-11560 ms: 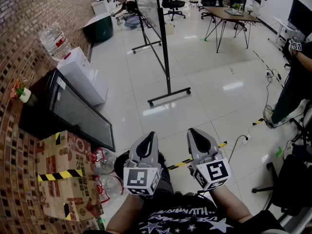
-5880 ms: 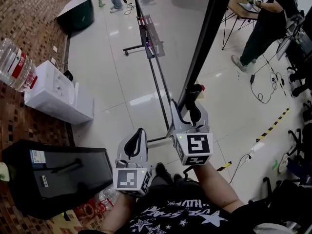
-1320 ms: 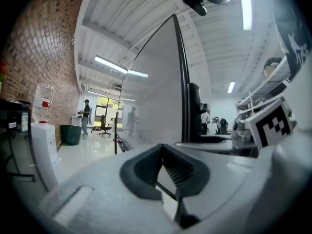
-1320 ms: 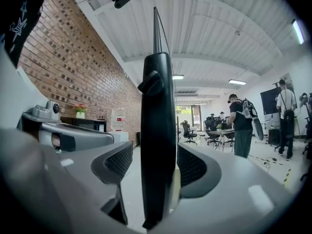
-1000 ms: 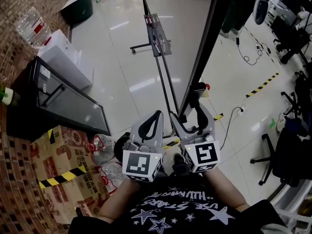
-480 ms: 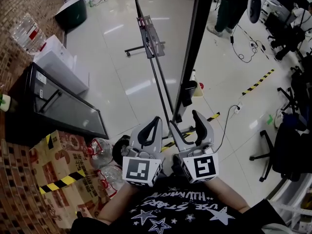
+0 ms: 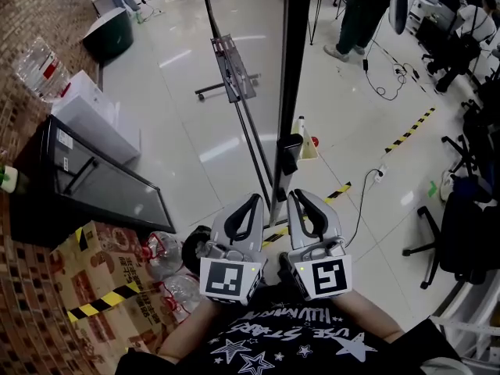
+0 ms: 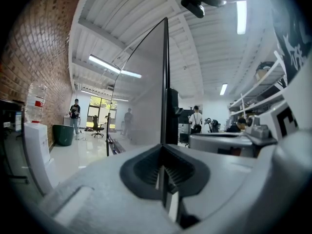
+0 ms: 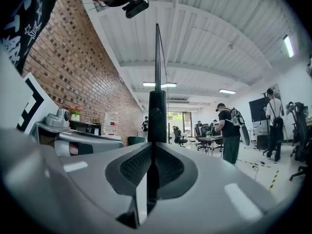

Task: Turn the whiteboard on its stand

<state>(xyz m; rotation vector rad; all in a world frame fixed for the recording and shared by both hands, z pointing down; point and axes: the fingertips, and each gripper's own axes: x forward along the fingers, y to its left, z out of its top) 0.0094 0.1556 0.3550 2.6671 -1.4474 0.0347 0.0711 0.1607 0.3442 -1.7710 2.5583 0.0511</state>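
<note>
The whiteboard (image 7: 294, 53) stands edge-on straight ahead, a tall black-framed panel on a thin wheeled stand (image 7: 256, 151), with a black clamp (image 7: 289, 151) low on its frame. Both grippers are held side by side close to my body, just short of the stand's post. My left gripper (image 7: 252, 200) is shut and empty. My right gripper (image 7: 298, 195) is closing, its jaws almost together with nothing between them. The left gripper view has the whiteboard (image 8: 146, 96) beyond my left gripper (image 8: 162, 147). The right gripper view shows its edge (image 9: 157, 82) past my right gripper (image 9: 153, 145).
A black glass-fronted cabinet (image 7: 94, 178), a cardboard box (image 7: 101, 276) and water bottles (image 7: 166, 250) lie at the left by the brick wall. A white dispenser (image 7: 90, 112) stands behind. A person (image 7: 359, 10), cables, floor tape (image 7: 410, 130) and a chair (image 7: 469, 241) are on the right.
The right gripper's jaws, open at the bottom of the whiteboard frame, have come together and drawn back beside the left gripper. The frame now looks more upright in view.
</note>
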